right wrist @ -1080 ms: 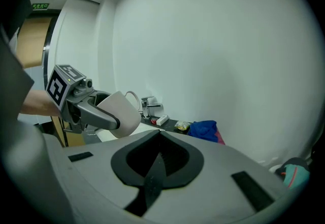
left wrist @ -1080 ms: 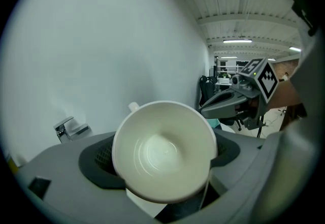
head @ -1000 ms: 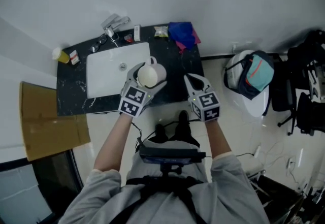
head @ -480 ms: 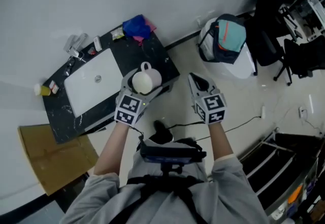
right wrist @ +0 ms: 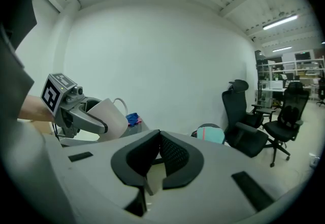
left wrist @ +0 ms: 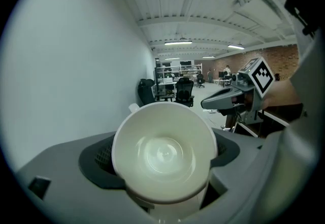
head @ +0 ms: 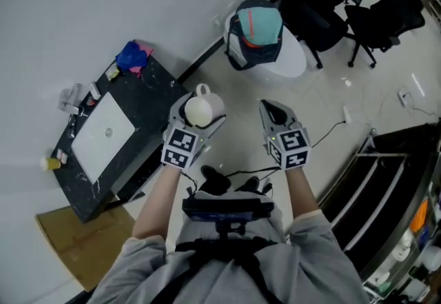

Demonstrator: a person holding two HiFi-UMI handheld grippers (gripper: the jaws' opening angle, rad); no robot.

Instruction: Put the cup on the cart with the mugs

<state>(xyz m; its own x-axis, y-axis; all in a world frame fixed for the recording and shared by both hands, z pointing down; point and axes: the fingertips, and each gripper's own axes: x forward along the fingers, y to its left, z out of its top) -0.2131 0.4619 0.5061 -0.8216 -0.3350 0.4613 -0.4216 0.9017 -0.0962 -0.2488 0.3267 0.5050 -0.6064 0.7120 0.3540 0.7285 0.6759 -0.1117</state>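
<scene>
**Left tool**: jaws stood wide and clamped on either side of a white cup. It was held in the air above the pale floor, just off the corner of the black table. The cup lay on its side, mouth facing back toward the tool's camera, handle at the far end.

**Right tool**: beside the left one and apart from the cup, pads brought together, nothing between them.

**Table**: carried a white sink and a blue cloth.

**Beyond**: black office chairs and a teal and orange bag.
</scene>
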